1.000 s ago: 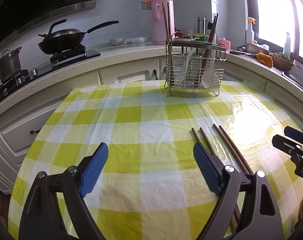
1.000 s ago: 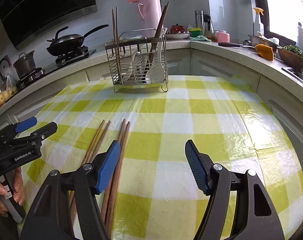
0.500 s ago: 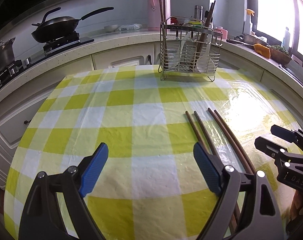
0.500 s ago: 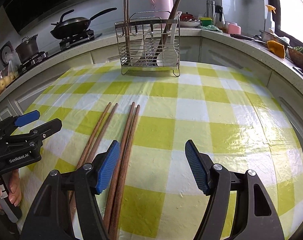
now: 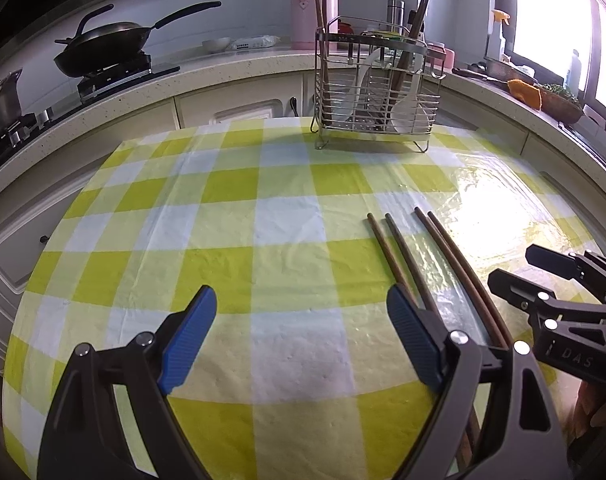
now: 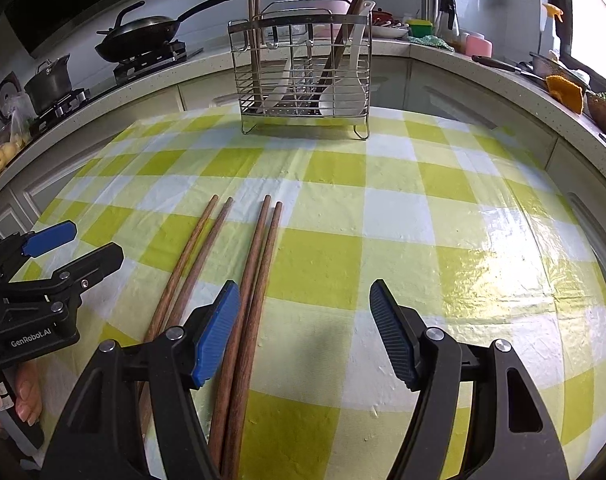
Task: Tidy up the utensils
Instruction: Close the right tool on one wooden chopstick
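Both cams are riding on the claws, looking down at a slant across the checkered tabletop (image 5: 287, 208) toward the wire rack (image 6: 303, 76) at the far edge. Both are catching the chopsticks (image 6: 259, 264) close up, and each is seeing the other claw at its edge.

Both jaws gape empty: left hand-held gripper (image 5: 301, 340) beside right hand-held gripper (image 6: 305, 334), angled downward.

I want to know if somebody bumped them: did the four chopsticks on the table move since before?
No. The chopsticks lie on the same squares of the checked tablecloth; only the camera came closer, so they look bigger.
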